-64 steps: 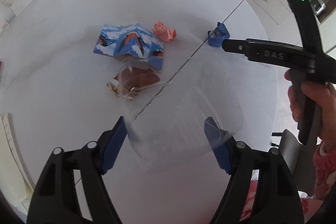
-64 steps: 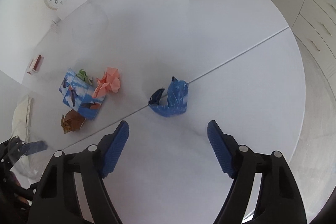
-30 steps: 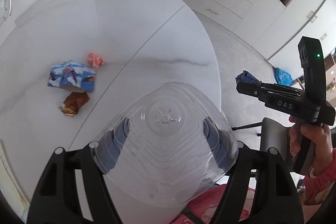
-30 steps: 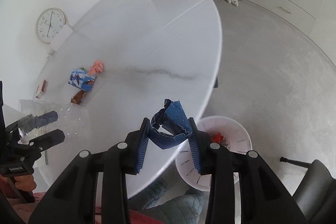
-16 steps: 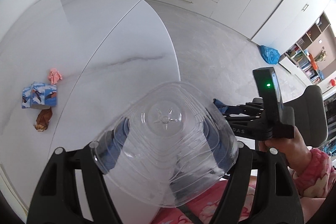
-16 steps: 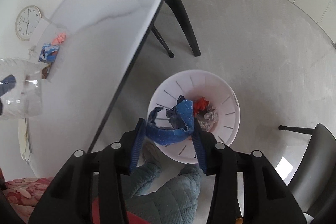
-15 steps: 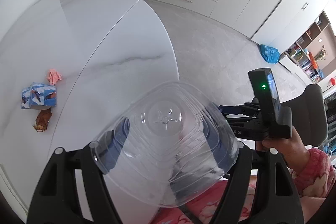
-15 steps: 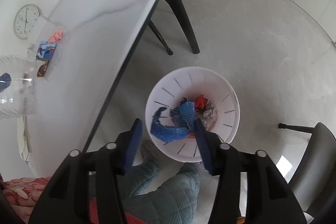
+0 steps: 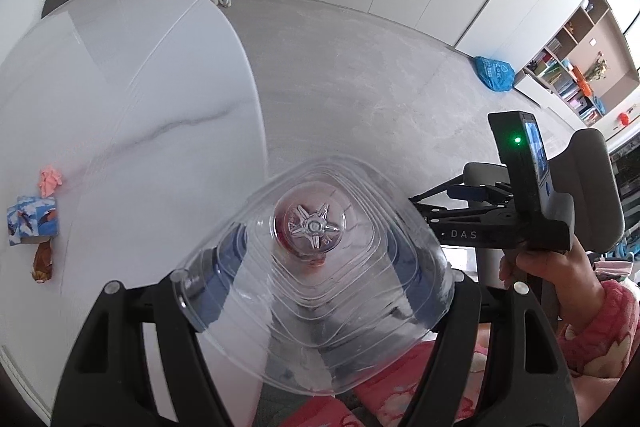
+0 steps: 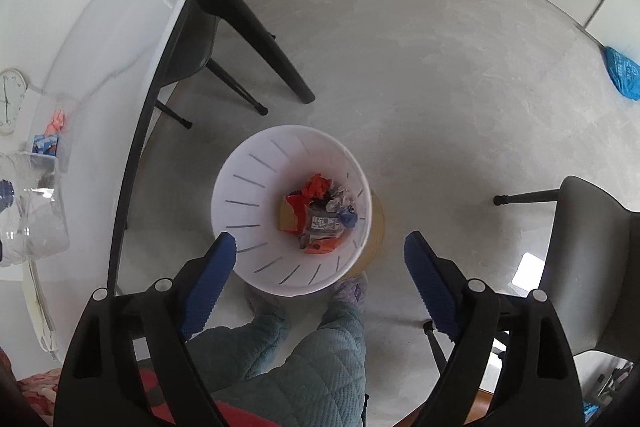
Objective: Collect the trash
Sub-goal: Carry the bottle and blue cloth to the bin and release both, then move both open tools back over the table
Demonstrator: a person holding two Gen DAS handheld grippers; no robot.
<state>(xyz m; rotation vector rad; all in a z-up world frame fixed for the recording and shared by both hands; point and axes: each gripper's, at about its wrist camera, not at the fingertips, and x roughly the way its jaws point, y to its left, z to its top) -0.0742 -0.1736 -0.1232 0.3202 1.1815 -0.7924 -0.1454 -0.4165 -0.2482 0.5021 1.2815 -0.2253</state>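
Room: grey floor point(image 10: 420, 75) with a white table point(image 9: 120, 75) on our left and a white slatted bin point(image 10: 240, 187) standing on the floor close beside the table's edge.

Right gripper point(image 10: 320, 267): we hold it above the bin with its blue pads spread wide and nothing between them.

Bin contents: crumpled scraps in red, orange, grey and blue lie in a heap point(image 10: 320, 215) at the bottom.

Left gripper point(image 9: 316, 267): we have it clamped on a clear plastic container point(image 9: 316, 255), bottom toward the camera, held in the air off the table's edge (the pads show only as blue smears through the plastic).

Trash not yet collected: a pink crumpled paper point(image 9: 50, 181), a blue printed carton point(image 9: 34, 221) and a brown wrapper point(image 9: 43, 259) lie close together on the table, well apart from both grippers.

Risk, the container: we judge it thin and springy, so a harder squeeze could buckle it and pop it out of the pads; a release before it is over the bin would send it to the floor.

Risk, the bin: it looks light, and our slippered feet point(image 10: 348, 291) stand right against it, so a step could tip or shift it.

Risk, the two tools: they are near each other, so swinging the left across could knock the right.
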